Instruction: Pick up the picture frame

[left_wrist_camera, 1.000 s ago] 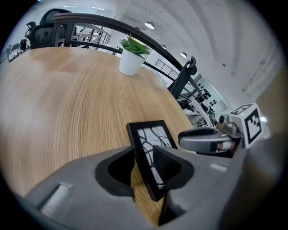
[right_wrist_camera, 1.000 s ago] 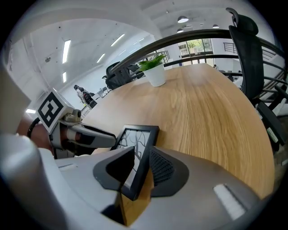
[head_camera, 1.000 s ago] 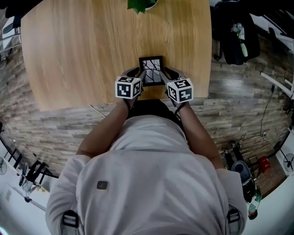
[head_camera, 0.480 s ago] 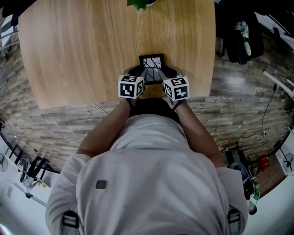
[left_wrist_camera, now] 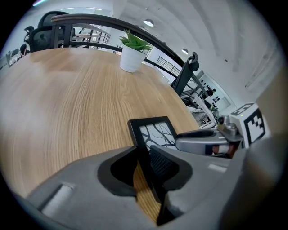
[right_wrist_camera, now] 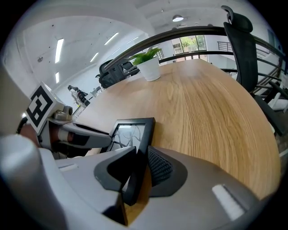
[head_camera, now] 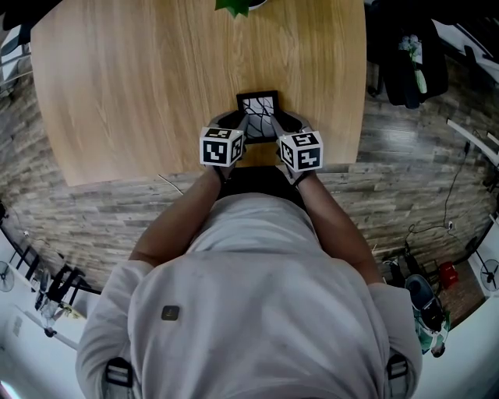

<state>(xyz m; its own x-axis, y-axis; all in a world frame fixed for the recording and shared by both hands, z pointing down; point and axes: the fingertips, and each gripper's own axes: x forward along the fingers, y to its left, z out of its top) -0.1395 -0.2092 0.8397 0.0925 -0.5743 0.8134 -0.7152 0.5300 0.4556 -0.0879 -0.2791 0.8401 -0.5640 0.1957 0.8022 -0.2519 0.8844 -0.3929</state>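
A small black picture frame (head_camera: pixel 257 107) with a branch drawing lies on the wooden table (head_camera: pixel 140 78) near its front edge. My left gripper (head_camera: pixel 237 125) holds the frame's left edge and my right gripper (head_camera: pixel 284 123) its right edge. In the left gripper view the frame (left_wrist_camera: pixel 155 131) runs between the jaws of the left gripper (left_wrist_camera: pixel 143 164), and the ribbed pad (left_wrist_camera: pixel 163 164) presses on it. In the right gripper view the frame (right_wrist_camera: pixel 133 131) is pinched in the right gripper (right_wrist_camera: pixel 139 168). Both pairs of jaws have just been closing onto the frame's edges.
A white pot with a green plant (head_camera: pixel 238 6) stands at the table's far edge, well beyond the frame. Dark bags (head_camera: pixel 405 62) sit on the floor to the right. A black office chair (right_wrist_camera: pixel 245 40) stands by the table's right side.
The two grippers have drawn slightly closer together at the frame's sides. The frame lies where it was.
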